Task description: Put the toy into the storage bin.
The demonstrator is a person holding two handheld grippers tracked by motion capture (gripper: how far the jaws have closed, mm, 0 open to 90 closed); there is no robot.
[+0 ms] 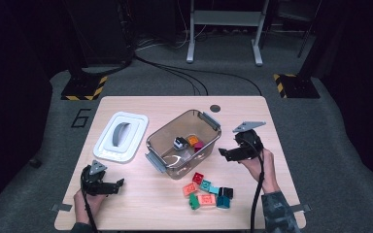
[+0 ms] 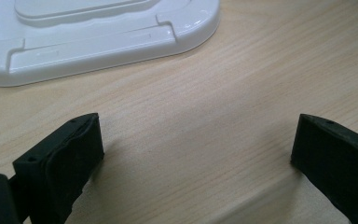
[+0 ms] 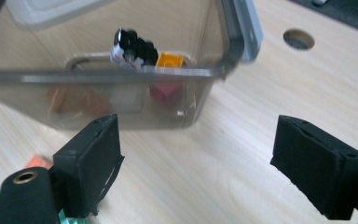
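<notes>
Bricks lie in two groups on the pale wooden table [image 1: 141, 204]: a few inside the clear plastic box with grey side latches [image 1: 167, 133], the rest in a loose pile of red, salmon, teal, green and dark toy bricks [image 1: 208, 191] just in front of the box. Inside the box sit a black-and-white brick [image 3: 133, 48], an orange brick [image 3: 170, 60] and a magenta brick [image 3: 164, 92], close together near the far wall.

At the box's right end, the right gripper [image 1: 223, 153] has its jaws spread wide with nothing between them; in its own view the box wall stands directly ahead.

Near the table's front left corner, the left gripper [image 1: 120, 183] also has wide, empty jaws over bare wood. Beyond it lies the white rectangular lid with a grey handle [image 1: 121, 136], left of the box.
</notes>
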